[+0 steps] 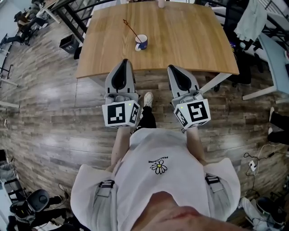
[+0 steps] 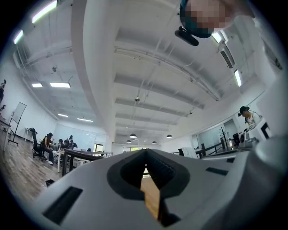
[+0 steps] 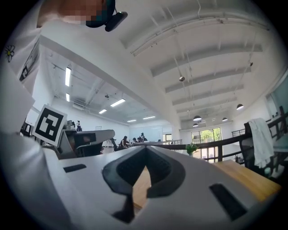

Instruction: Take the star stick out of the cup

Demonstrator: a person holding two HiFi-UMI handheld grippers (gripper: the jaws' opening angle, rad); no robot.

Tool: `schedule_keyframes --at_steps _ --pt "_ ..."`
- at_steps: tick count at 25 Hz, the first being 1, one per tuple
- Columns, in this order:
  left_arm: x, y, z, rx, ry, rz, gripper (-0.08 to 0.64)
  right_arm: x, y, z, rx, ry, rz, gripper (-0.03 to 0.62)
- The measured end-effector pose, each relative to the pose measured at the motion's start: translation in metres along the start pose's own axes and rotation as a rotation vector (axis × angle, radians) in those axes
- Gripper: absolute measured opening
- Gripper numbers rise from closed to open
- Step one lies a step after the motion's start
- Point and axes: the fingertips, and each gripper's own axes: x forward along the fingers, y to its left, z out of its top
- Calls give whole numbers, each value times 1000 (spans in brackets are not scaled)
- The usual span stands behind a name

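Note:
A white cup (image 1: 141,42) with a blue inside stands on the wooden table (image 1: 189,40), left of its middle. The star stick (image 1: 131,29) leans out of the cup toward the far left, its small star at the top end. My left gripper (image 1: 124,61) hangs at the table's front edge, short of the cup, jaws shut and empty. My right gripper (image 1: 172,67) is level with it to the right, also shut and empty. In the left gripper view the left gripper (image 2: 145,153) points up at the ceiling; the right gripper (image 3: 145,152) does likewise. Neither gripper view shows the cup.
A pink object (image 1: 161,3) stands at the table's far edge. A black crate (image 1: 68,43) sits on the floor left of the table. A white garment (image 1: 251,18) hangs over a chair at the right. My shoe (image 1: 148,98) is between the grippers.

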Motion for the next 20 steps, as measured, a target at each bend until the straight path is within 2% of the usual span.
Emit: schedule_keyframes --at_steps 6,20 --pt "69 29 -26 -18 2 -33 17 69 -33 -11 -14 1 -20 6" --pt "254 144 -69 -104 4 -9 17 274 -113 -11 -84 21 -48 8"
